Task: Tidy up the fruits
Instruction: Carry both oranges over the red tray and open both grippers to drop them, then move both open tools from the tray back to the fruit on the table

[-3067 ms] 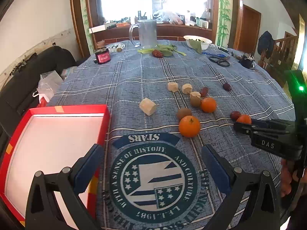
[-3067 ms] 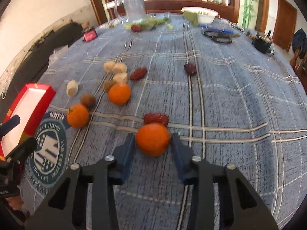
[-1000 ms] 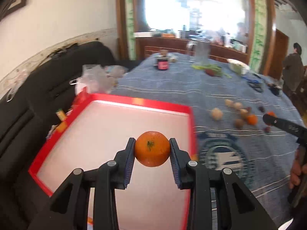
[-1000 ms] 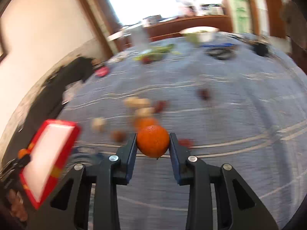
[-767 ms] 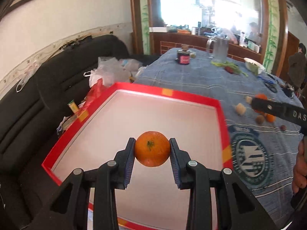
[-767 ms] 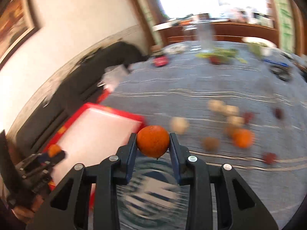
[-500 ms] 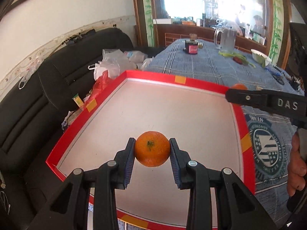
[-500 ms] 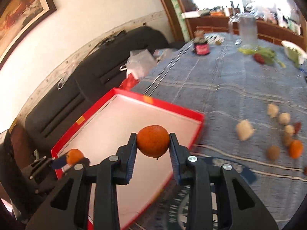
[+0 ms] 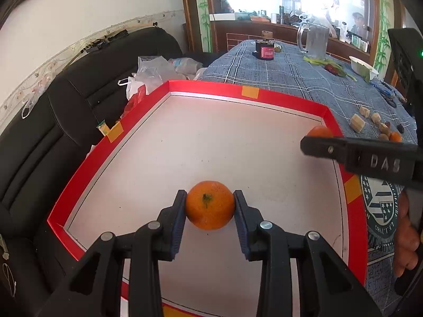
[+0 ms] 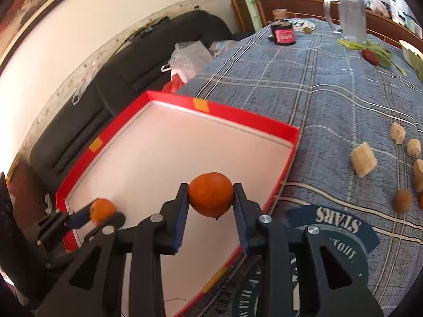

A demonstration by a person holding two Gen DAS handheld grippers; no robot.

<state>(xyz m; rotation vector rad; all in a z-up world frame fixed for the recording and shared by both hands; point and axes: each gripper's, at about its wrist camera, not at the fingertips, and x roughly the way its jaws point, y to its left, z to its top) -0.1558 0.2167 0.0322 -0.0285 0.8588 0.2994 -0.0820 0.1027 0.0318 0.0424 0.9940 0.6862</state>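
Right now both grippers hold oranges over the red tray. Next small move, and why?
Probably lower the left gripper a little and open it: its orange already sits over the red tray floor, well inside the rim. The right gripper with its orange can follow.

A black sofa [image 9: 60, 121] runs far left of the left gripper, plastic bags [image 9: 156, 72] piled at its far end. Ahead and rightward, on the blue plaid cloth [image 10: 330, 87], stand a dark jar [image 10: 284, 35], a glass pitcher [image 9: 316, 42] and a white bowl [image 9: 363, 68]
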